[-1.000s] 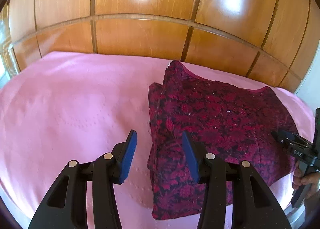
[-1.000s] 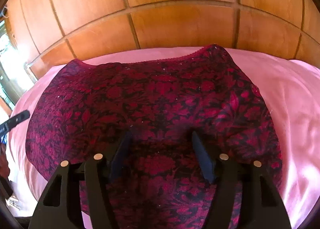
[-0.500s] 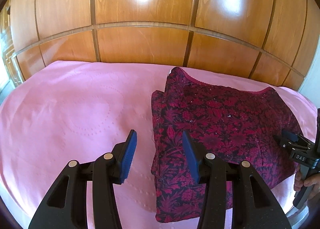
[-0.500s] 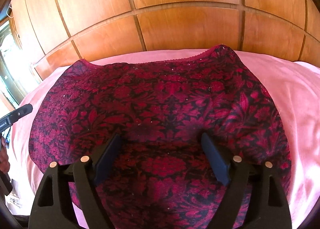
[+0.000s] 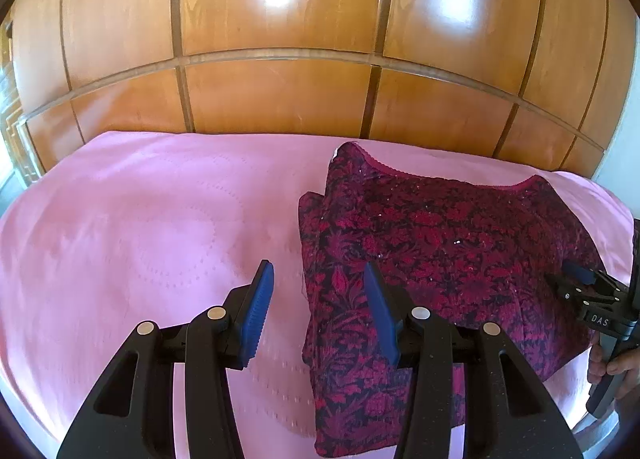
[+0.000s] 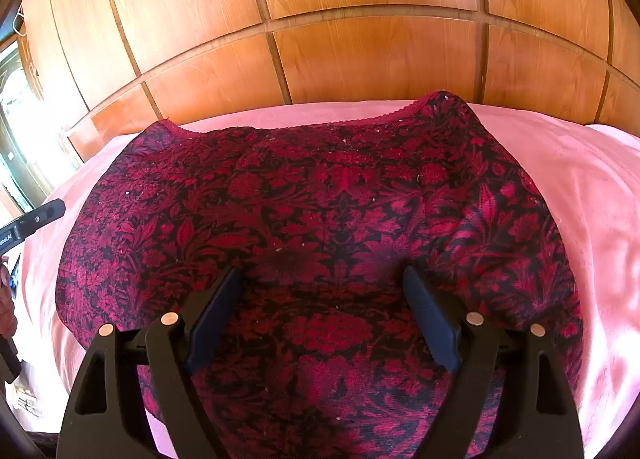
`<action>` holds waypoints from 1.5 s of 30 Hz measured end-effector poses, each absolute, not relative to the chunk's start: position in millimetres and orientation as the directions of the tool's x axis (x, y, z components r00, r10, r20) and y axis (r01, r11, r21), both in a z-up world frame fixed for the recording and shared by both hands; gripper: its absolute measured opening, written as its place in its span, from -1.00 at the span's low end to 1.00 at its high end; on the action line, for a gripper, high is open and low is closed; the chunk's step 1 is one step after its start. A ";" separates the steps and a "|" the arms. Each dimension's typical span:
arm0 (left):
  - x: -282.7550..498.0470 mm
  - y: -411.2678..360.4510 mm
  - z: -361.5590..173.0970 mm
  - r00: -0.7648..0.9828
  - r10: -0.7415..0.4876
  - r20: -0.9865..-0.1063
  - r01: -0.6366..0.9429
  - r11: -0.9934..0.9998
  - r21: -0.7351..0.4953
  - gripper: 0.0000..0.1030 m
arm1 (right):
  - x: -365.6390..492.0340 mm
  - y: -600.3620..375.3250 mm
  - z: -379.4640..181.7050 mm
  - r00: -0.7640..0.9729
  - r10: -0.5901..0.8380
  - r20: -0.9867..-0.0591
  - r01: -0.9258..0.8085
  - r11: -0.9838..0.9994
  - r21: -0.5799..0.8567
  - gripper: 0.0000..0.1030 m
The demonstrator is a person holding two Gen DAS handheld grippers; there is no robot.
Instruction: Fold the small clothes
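From the left wrist we see the folded red garment point(image 5: 440, 259) on the pink sheet point(image 5: 140, 239), below the wooden panelling point(image 5: 280, 99); our left gripper point(image 5: 316, 307) is released, straddling the garment's left edge without pinching it.

From the right wrist, our right gripper point(image 6: 324, 319), its jaws having just been opening, hangs released over the garment's near part, cloth between the pads but ungripped.

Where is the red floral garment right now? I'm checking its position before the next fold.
The red floral garment lies on the pink bedspread, right of centre in the left wrist view, near the wooden panelled wall; it fills the right wrist view.
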State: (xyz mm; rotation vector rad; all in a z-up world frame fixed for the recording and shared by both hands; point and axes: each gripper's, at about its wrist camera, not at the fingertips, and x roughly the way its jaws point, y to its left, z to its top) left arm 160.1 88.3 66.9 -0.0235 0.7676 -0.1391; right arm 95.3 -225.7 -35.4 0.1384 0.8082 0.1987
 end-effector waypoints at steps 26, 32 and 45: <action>213.8 89.5 55.1 0.638 -0.194 -0.745 0.155 0.980 -0.122 -0.12 | 95.3 -224.7 -36.2 0.675 0.228 -0.702 -0.123 0.973 0.197 0.65; 259.1 93.1 43.8 0.541 -0.311 -0.781 0.157 0.950 -0.270 -0.42 | 97.5 -222.9 -35.8 0.674 0.227 -0.703 -0.120 0.973 0.198 0.69; 287.7 90.3 11.8 0.509 -0.278 -0.815 0.032 0.952 -0.305 -0.73 | 98.4 -220.1 -38.3 0.684 0.227 -0.694 -0.120 0.972 0.200 0.70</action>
